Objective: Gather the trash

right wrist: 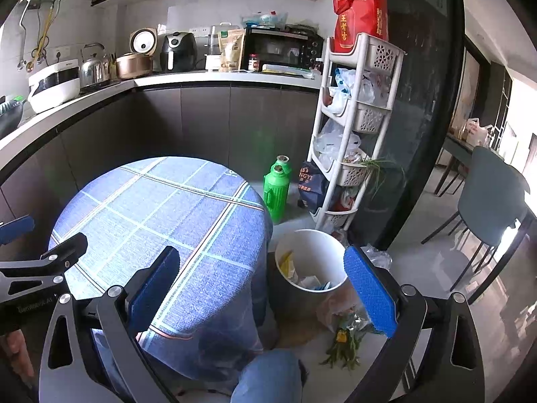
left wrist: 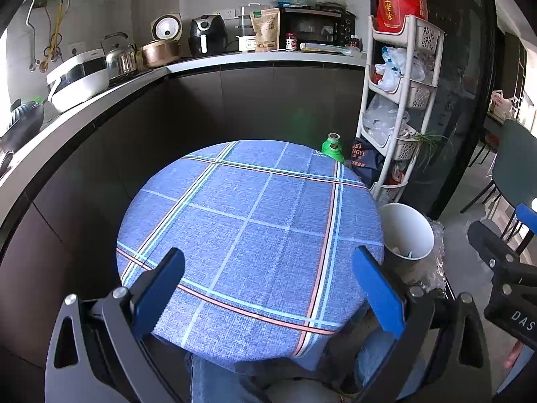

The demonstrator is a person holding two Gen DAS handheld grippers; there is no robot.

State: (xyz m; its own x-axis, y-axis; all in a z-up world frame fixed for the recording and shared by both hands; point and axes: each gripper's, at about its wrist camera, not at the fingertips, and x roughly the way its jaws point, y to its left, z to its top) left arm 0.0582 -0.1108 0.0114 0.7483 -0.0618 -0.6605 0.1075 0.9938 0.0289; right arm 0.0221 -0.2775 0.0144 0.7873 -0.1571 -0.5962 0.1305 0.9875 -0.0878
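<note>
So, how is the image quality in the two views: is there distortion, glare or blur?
Left wrist view: strong fisheye bending of the counter, a faint green flare on the cabinets, and the window at far left overexposed. Right wrist view: the same curvature, the doorway at right blown out with glare on the floor; the tablecloth stays sharp.

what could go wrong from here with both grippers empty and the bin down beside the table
1. The white bin stands on the floor hard against the draped tablecloth; reaching down, the open right gripper might snag the cloth.
2. A clear bag with green stems lies on the floor beside the bin; the thin film could slip or tear in a pinch.
3. The green thermos flasks stand just behind the bin and might be knocked over.
</note>
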